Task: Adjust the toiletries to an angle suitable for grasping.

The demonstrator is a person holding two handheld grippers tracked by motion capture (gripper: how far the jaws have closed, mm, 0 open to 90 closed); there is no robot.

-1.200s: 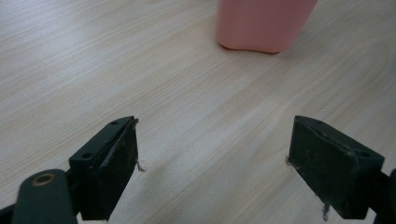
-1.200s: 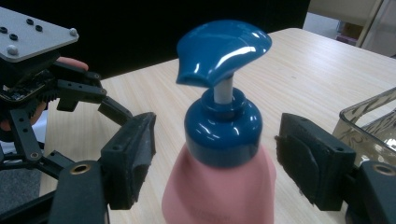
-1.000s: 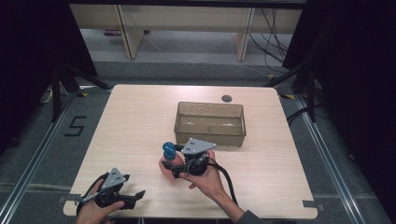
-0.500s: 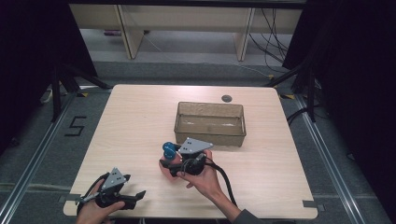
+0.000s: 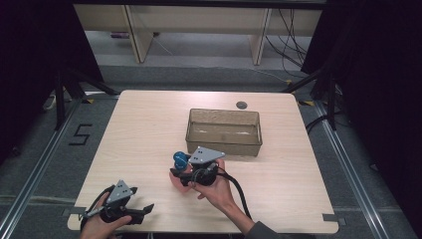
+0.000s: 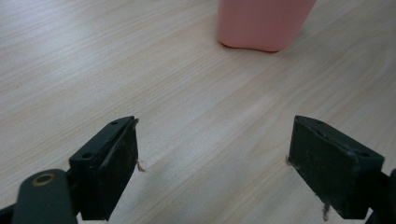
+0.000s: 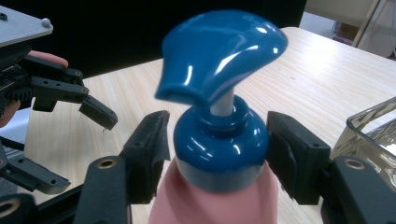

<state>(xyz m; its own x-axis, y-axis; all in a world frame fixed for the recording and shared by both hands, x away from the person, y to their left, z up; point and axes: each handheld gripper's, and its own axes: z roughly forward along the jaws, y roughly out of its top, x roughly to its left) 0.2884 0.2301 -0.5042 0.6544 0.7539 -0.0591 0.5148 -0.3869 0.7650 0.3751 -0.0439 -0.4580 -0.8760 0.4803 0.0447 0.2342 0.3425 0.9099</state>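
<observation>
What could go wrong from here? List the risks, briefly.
1. The right gripper has its jaws on either side of the pump bottle, at its glossy, rounded blue collar. A grip there may slip.
2. The clear bin stands close behind the bottle, so a careless swing could knock its wall.

A light wooden table (image 5: 149, 129) stands on grey carpet floor (image 5: 199, 74). A small dark round disc (image 5: 242, 105) sits near the table's far edge. A black number "5" (image 5: 82, 135) marks the floor to the left. Beyond the table are pale wooden furniture legs (image 5: 137, 35) and loose black cables (image 5: 291, 30).
</observation>
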